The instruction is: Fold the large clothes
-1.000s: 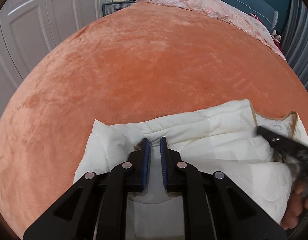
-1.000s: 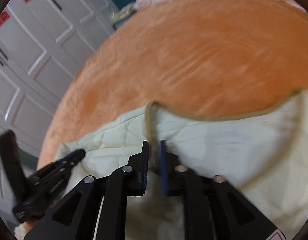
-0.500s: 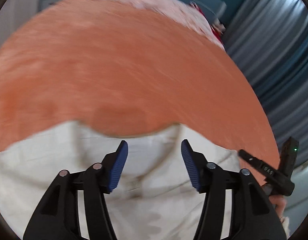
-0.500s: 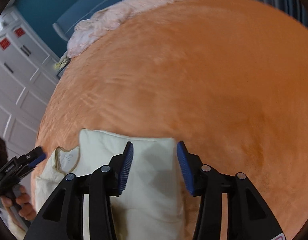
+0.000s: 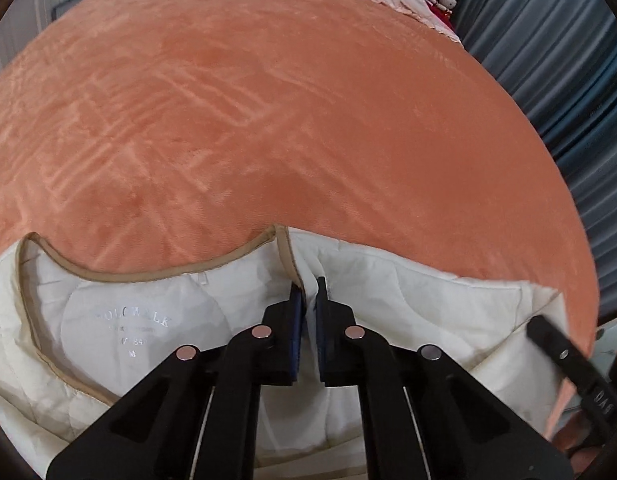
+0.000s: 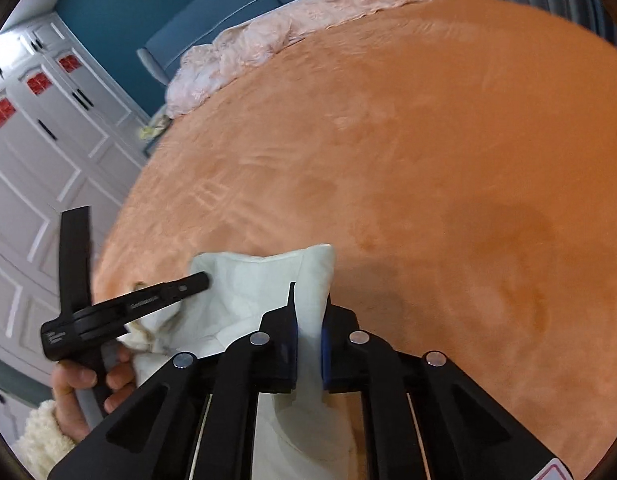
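Observation:
A cream quilted jacket (image 5: 408,296) with tan collar trim lies at the near edge of the orange bed. Its inner label faces up. My left gripper (image 5: 309,288) is shut on the fabric just right of the collar, where the trimmed front edge meets the neckline. A black finger of my right gripper (image 5: 560,350) shows at the jacket's right end. In the right wrist view my right gripper (image 6: 309,300) has its jaws closing on an upright fold of the jacket (image 6: 252,288), the blue pads pressing the cloth. The left gripper (image 6: 196,282), held by a hand (image 6: 80,384), reaches over the jacket at left.
An orange plush bedspread (image 5: 308,120) stretches away beyond the jacket. A pink lace cover (image 6: 268,48) is bunched along the far end by a blue headboard (image 6: 212,12). White wardrobe doors (image 6: 40,152) stand at left, grey-blue curtains (image 5: 568,80) at right.
Both grippers let go, shifted sideways along the jacket with jaws wide, then closed on cloth again: the left beside the collar, the right at the jacket's right end.

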`<state>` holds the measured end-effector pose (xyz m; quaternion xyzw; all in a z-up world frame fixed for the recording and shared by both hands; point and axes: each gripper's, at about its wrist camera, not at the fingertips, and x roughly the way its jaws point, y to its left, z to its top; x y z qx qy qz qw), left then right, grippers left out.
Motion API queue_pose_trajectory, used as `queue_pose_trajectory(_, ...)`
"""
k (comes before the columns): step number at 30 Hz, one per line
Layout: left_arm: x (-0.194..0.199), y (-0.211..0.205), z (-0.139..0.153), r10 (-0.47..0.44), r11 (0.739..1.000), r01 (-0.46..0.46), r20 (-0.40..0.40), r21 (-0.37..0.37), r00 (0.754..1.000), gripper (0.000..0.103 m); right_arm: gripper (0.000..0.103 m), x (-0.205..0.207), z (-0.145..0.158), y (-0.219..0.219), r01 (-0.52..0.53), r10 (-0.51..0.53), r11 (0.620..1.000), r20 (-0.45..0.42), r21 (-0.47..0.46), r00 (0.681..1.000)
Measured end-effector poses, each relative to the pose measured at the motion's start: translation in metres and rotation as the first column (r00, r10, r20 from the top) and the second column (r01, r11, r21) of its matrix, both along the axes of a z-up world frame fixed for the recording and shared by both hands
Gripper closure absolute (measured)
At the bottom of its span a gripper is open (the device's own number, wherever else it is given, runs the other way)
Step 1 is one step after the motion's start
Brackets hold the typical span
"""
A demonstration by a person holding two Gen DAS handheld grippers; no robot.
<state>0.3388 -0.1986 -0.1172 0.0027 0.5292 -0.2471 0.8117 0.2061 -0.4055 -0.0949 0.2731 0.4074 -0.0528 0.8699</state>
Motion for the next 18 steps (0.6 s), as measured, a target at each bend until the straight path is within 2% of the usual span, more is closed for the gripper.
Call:
queue_pose_trajectory(6, -0.011, -0.003, -0.009, 0.013, 1.000, -0.014, 0.052, 0.025, 0.999, 0.098, 0.097, 0.006, -0.036, 0.000, 0.020, -0.025, 0.998, -0.085, -0.053, 0.996)
queue_pose_trajectory(8, -0.013, -0.005, -0.011, 0.007, 0.999, -0.010, 0.070, 0.042, 0.998, 0.097, 0.095, 0.011, -0.040, -0.001, 0.015, -0.021, 0.998, -0.097, -0.053, 0.995)
queue_pose_trajectory(10, -0.015, -0.006, -0.007, 0.002, 0.999, -0.007, 0.087, 0.052, 0.996, 0.095, 0.089, 0.011, -0.039, -0.003, 0.019, -0.023, 0.999, -0.106, -0.047, 0.994)
queue_pose_trajectory(11, -0.018, -0.004, -0.001, -0.002, 0.998, -0.004, 0.100, 0.057, 0.995, 0.091, 0.087, 0.009, -0.035, -0.006, 0.024, -0.029, 0.999, -0.112, -0.047, 0.993)
queue_pose_trajectory(12, -0.020, 0.001, 0.006, 0.000, 0.999, -0.006, 0.113, 0.054, 0.994, 0.090, 0.077, 0.007, -0.028, -0.007, 0.031, -0.037, 0.998, -0.110, -0.053, 0.993)
queue_pose_trajectory(13, -0.027, 0.012, 0.018, -0.006, 1.000, 0.002, 0.131, 0.030, 0.991, 0.090, 0.072, 0.001, -0.021, -0.008, 0.041, -0.048, 0.997, -0.108, -0.065, 0.993)
queue_pose_trajectory(15, -0.033, 0.028, 0.035, -0.015, 0.999, 0.009, 0.164, 0.033, 0.986, 0.088, 0.072, -0.011, 0.004, -0.006, 0.072, -0.080, 0.992, -0.072, -0.104, 0.994)
queue_pose_trajectory(16, -0.036, 0.039, 0.042, -0.016, 0.999, 0.007, 0.182, 0.048, 0.983, 0.084, 0.072, -0.013, 0.014, -0.003, 0.076, -0.082, 0.991, -0.047, -0.113, 0.996)
queue_pose_trajectory(18, -0.037, 0.068, 0.050, -0.002, 0.997, -0.011, 0.184, 0.073, 0.983, 0.080, 0.071, -0.010, 0.041, 0.014, 0.045, -0.044, 0.992, 0.011, -0.118, 0.999)
